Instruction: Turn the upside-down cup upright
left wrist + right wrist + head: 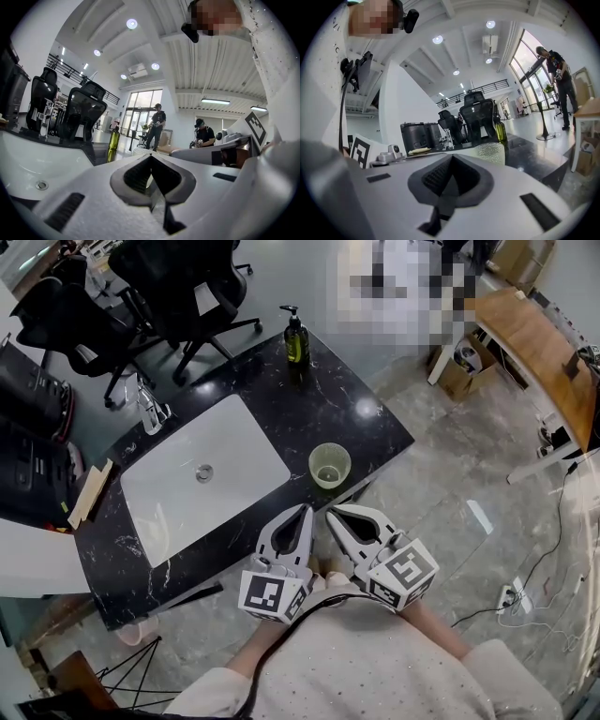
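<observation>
1. Where the head view looks steeply down, a black marbled worktop (309,399) fills the middle, with a white sink basin (234,446) sunk into it.
2. The cup (329,465), pale green and see-through, stands upright with its open mouth facing up, on the worktop's near edge, at about 3 o'clock from the basin.
3. The left tool (305,509) sits low in the frame, its two jaws pressed together with nothing between them, and its tip points toward 12 o'clock.
4. The right tool (330,514) lies just beside it at 3 o'clock, jaws likewise closed and empty, with its tip pointing toward 11 o'clock.
5. The cup is near both tips, at roughly 12 o'clock from them, and touches neither.
6. A green pump bottle (296,334) stands at the worktop's far edge, close to 12 o'clock from the cup and well apart from it.
7. Black office chairs (178,277) stand on the floor beyond the worktop, at about 11 o'clock.
8. In the right gripper view, the cup rises just past the closed jaws, at 1 o'clock.
</observation>
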`<state>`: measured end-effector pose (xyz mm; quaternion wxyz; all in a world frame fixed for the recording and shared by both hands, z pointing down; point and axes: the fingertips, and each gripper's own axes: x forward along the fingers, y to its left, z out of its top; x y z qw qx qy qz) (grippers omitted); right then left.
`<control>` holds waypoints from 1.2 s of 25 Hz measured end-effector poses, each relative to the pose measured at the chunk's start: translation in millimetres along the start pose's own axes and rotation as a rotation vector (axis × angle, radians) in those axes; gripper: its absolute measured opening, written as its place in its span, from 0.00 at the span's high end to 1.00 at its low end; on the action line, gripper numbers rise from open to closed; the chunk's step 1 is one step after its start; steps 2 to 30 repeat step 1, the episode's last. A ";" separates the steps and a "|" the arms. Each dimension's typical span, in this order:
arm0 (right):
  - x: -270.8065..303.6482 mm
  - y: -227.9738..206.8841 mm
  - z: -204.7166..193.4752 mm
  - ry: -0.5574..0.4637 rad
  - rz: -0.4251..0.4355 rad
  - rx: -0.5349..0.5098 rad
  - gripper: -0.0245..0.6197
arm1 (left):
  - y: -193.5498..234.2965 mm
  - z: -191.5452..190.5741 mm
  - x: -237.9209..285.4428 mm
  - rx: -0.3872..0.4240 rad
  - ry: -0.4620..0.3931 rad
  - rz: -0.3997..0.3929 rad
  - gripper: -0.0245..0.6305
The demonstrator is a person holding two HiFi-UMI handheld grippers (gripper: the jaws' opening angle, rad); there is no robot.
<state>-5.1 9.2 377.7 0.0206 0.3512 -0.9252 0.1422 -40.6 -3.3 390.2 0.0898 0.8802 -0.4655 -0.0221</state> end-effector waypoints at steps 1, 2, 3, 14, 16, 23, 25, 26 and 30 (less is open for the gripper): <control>-0.3 1.1 -0.2 0.002 0.001 -0.002 0.95 | 0.1 0.4 -1.0 0.000 0.000 0.002 0.95; -0.3 1.1 -0.2 0.002 0.001 -0.002 0.95 | 0.1 0.4 -1.0 0.000 0.000 0.002 0.95; -0.3 1.1 -0.2 0.002 0.001 -0.002 0.95 | 0.1 0.4 -1.0 0.000 0.000 0.002 0.95; -0.3 1.1 -0.2 0.002 0.001 -0.002 0.95 | 0.1 0.4 -1.0 0.000 0.000 0.002 0.95; -0.3 1.1 -0.2 0.002 0.001 -0.002 0.95 | 0.1 0.4 -1.0 0.000 0.000 0.002 0.95; -0.3 1.1 -0.2 0.002 0.001 -0.002 0.95 | 0.1 0.4 -1.0 0.000 0.000 0.002 0.95; -0.3 1.1 -0.2 0.002 0.001 -0.002 0.95 | 0.1 0.4 -1.0 0.000 0.000 0.002 0.95; -0.3 1.1 -0.2 0.002 0.001 -0.002 0.95 | 0.1 0.4 -1.0 0.000 0.000 0.002 0.95; -0.3 1.1 -0.2 0.002 0.001 -0.002 0.95 | 0.1 0.4 -1.0 0.000 0.000 0.002 0.95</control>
